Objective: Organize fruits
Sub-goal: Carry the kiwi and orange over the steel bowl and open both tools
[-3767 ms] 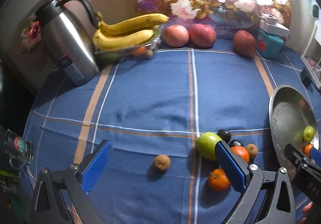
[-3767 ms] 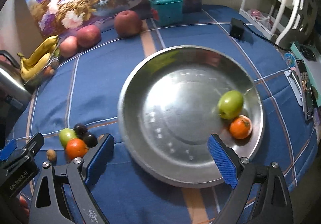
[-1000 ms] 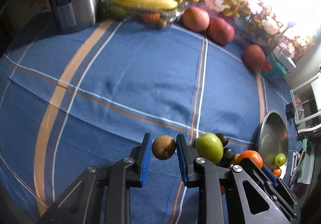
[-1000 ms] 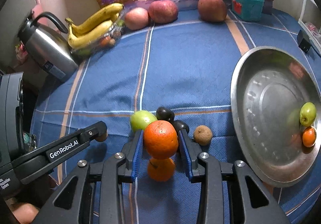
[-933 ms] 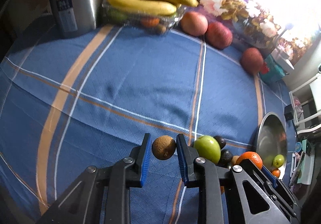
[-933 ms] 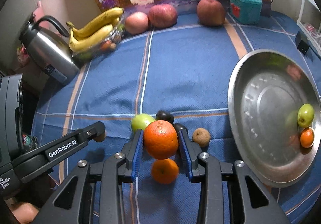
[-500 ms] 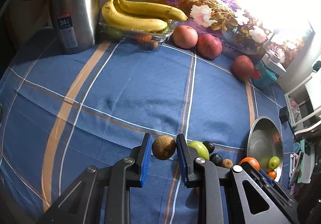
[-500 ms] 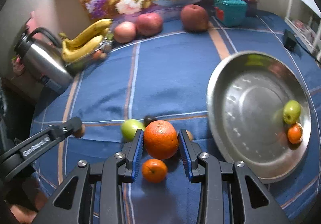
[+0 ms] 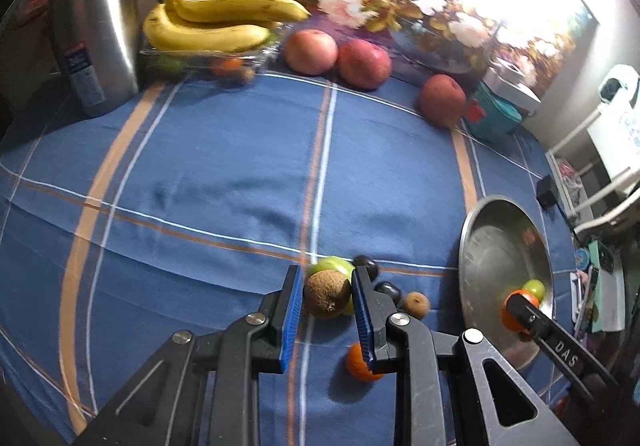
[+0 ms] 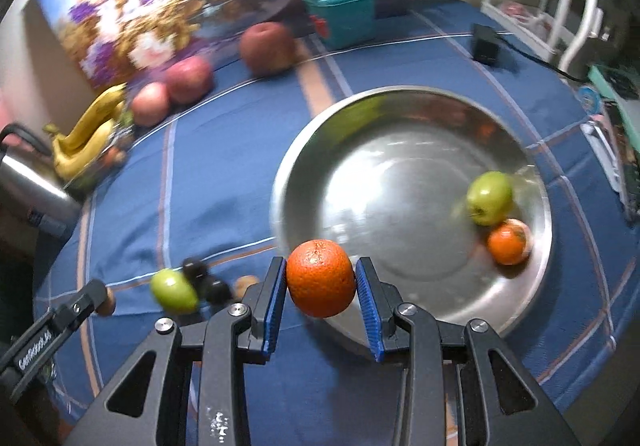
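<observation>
My left gripper (image 9: 326, 304) clamps a brown fruit (image 9: 327, 299) above the cloth, a green apple (image 9: 332, 266) just behind it; my right gripper (image 10: 321, 288) clamps an orange (image 10: 321, 278) at the near rim of the bowl (image 10: 320, 150), another apple (image 10: 490, 198) and tangerine (image 10: 508, 246) lying ahead-right inside

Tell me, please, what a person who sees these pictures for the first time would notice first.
Probably the orange, held by the right gripper at the near rim of the steel bowl, where a green apple and a small orange already lie. Next, the brown fruit in the left gripper, above the blue cloth.
</observation>
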Motion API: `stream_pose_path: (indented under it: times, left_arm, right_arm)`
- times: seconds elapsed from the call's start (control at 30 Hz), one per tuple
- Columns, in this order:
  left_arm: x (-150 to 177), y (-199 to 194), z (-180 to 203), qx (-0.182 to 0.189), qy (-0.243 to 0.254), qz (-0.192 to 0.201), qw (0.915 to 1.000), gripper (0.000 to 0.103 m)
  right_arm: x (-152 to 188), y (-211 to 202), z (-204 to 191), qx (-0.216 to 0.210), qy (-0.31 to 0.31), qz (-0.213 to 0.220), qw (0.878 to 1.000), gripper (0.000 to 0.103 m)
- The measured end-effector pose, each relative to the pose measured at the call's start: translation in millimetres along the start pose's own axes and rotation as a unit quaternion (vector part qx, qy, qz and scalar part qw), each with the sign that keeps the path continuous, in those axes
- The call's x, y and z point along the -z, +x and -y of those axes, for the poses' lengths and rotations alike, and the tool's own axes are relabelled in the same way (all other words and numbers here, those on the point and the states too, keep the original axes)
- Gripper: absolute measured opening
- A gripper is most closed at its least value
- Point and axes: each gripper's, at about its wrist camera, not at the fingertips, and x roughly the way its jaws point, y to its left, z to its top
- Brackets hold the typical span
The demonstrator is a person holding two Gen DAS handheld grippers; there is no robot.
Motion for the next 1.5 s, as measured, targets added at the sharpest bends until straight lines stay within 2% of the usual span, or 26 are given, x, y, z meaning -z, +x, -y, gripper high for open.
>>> stream_pose_path:
  times: [0.27, 0.47, 0.6, 0.83, 1.17, 1.5]
  left_arm:
    - [6.7, 3.4, 25.2, 0.013, 0.027, -0.003, 0.9995, 0.027]
    - [12.0, 1.7, 58.3, 0.028, 0.069, 0.004, 0.9972, 0.027]
    - [18.7, 2.9, 85.9, 0.042, 0.104, 0.007, 0.9937, 0.027]
    - [32.8, 7.7, 134.7, 0.05, 0.177, 0.019, 0.9828, 0.027]
    - [49.2, 27.2, 172.4, 0.04, 0.242, 0.036, 0.9687, 0.027]
    - [55.2, 47.1, 178.3, 0.019, 0.258, 0.029, 0.9656, 0.027]
  right_arm:
    - [-5.0, -6.2, 35.5, 0.023, 0.042, 0.01, 0.999, 0.037]
    - [-8.4, -11.1, 59.3, 0.027, 0.069, 0.017, 0.997, 0.037]
    - [-11.2, -13.7, 67.4, 0.025, 0.078, 0.02, 0.996, 0.037]
    - [-14.4, -18.1, 78.4, 0.02, 0.087, 0.026, 0.996, 0.037]
    - [-13.7, -16.7, 83.3, 0.011, 0.092, 0.02, 0.996, 0.037]
    - [-12.8, -5.6, 82.6, 0.006, 0.086, 0.001, 0.996, 0.037]
